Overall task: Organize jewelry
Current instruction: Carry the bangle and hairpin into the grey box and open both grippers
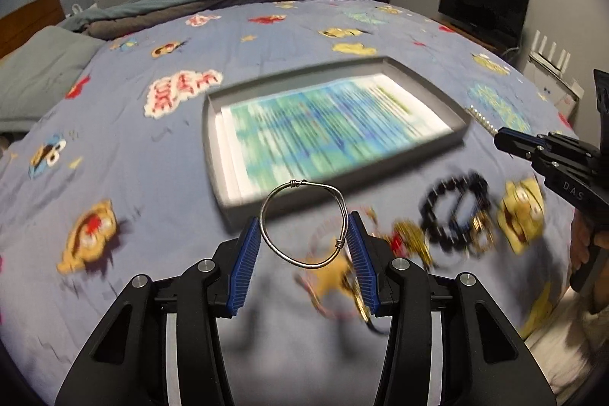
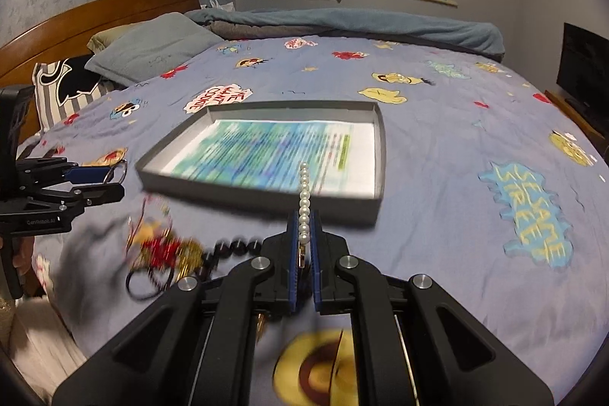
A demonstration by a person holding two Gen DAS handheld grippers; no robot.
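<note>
On the blue cartoon-print bedspread (image 1: 125,139), the relation that matters is tray to fingers: the shallow grey tray (image 1: 426,73) lies at about twelve o'clock from both grippers, its long axis running across the two views, so the coming move is probably a forward carry and a drop.

Leftmost, the left gripper (image 1: 304,238) has its ribbed blue pads pressed against opposite sides of a thin silver wire bangle (image 1: 300,185), a springy-looking loop with two small wound-wire knots. The loop stands up out of the pads, clear of the bedspread, its upper arc overlapping the tray's near wall in the left wrist view. That wall sits just ahead at twelve o'clock, so this hand looks marginally the nearer.

Middle, the tray is matt card with low straight walls, and a glossy printed sheet (image 2: 266,147) in blue, green and white lies flat inside it. No jewellery shows in it.

At about four o'clock from the left gripper lies the unsorted heap (image 1: 426,234): black beads, gold chain and something red, blurred and tangled.

Rightmost, the right gripper (image 2: 303,250) is clenched hard on a pearl strand (image 2: 303,185). Smooth round white beads rise stiffly in a straight line toward twelve o'clock, their top bead seen against the tray's sheet; a gold clasp seems to hang below.
</note>
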